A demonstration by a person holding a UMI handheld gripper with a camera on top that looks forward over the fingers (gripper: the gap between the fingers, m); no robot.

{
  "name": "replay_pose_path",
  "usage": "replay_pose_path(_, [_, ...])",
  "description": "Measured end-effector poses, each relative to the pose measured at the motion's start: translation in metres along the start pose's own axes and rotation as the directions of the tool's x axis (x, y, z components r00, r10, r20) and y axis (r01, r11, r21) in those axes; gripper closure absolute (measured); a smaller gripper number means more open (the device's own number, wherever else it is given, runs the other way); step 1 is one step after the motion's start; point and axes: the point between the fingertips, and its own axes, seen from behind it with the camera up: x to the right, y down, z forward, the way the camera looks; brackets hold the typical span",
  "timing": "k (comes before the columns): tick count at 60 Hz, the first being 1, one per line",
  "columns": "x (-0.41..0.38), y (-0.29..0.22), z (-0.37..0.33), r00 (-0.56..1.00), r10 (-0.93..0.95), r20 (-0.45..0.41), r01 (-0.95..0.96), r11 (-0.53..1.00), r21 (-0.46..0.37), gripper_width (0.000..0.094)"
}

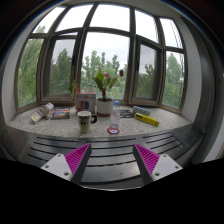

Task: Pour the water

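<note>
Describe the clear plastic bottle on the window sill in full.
The clear plastic bottle stands upright on the stone window sill, right of the dark mug and below the potted plant. It looks transparent, slim, apparently capped. Nothing touches it; the gripper is open, fingers well short of it.

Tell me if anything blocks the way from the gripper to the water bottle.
Nothing visible does. The hand-held gripper is open, and the water bottle stands on the windowsill well beyond its fingers, beside the mug.

clear air ahead; mug (pixel 85 121), bottle (pixel 115 117) on sill (pixel 160 125)
</note>
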Motion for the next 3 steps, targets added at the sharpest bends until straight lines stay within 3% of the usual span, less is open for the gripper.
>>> replay_pose_path(3, [-0.0034, 0.0002, -0.0063, 1.000, 0.009, 0.015, -0.009, 1.000, 0.001, 0.0081])
